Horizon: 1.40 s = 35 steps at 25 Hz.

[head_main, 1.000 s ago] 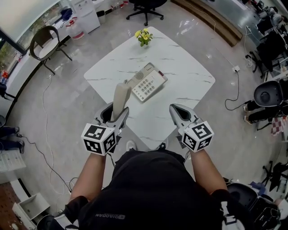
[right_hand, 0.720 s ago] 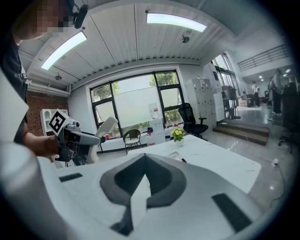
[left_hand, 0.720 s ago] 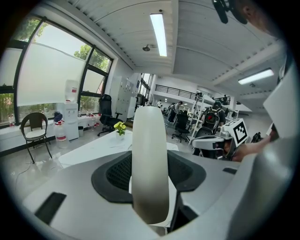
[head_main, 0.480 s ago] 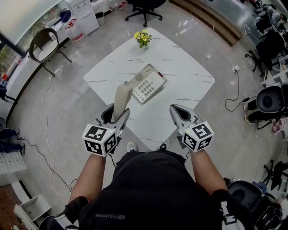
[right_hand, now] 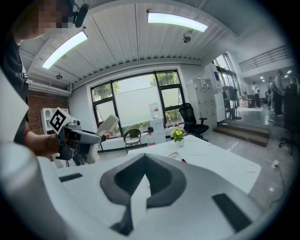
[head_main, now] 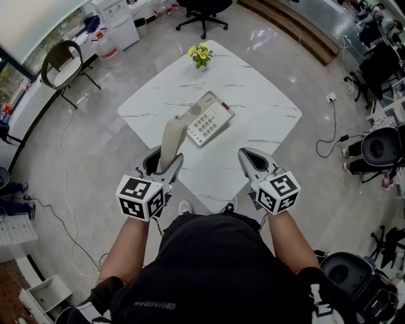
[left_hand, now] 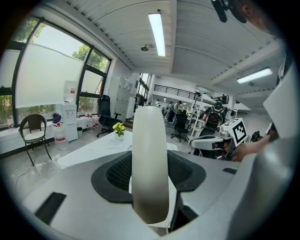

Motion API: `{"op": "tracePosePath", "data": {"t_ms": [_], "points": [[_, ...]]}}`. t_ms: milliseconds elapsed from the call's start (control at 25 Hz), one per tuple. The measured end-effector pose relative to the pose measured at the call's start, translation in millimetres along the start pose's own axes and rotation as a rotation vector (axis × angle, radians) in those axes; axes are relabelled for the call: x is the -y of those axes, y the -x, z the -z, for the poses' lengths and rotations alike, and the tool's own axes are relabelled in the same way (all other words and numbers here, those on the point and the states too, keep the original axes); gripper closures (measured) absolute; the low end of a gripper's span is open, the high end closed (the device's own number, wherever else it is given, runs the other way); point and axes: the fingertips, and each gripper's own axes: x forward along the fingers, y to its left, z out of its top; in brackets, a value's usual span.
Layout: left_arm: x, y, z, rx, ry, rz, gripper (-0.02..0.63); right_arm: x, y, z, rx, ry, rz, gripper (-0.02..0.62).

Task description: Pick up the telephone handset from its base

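Note:
The beige telephone handset [head_main: 170, 138] stands almost upright, lifted clear of its base, with my left gripper [head_main: 166, 162] shut on its lower end. In the left gripper view the handset [left_hand: 150, 164] rises between the dark pads. The beige telephone base [head_main: 206, 118], keypad up, lies near the middle of the white marble table [head_main: 259, 95], beyond and to the right of the handset. My right gripper [head_main: 249, 156] hovers over the table's near edge, shut with nothing in it. In the right gripper view its jaws meet at a point [right_hand: 143, 159].
A small pot of yellow flowers [head_main: 201, 53] stands at the table's far corner. Around the table are a wicker chair [head_main: 61, 62], an office chair [head_main: 204, 12] and floor cables [head_main: 329, 130]. My torso is close to the table's near corner.

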Motion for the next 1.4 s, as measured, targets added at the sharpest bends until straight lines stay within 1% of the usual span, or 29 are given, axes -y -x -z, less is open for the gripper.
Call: {"op": "tracePosePath", "data": {"t_ms": [1400], "points": [[-1.1,-1.2,-0.6,-0.007,-0.010,-0.004,0.390,-0.9,-2.2,2.9,-0.014,0.008,-0.007,0.595]]}}
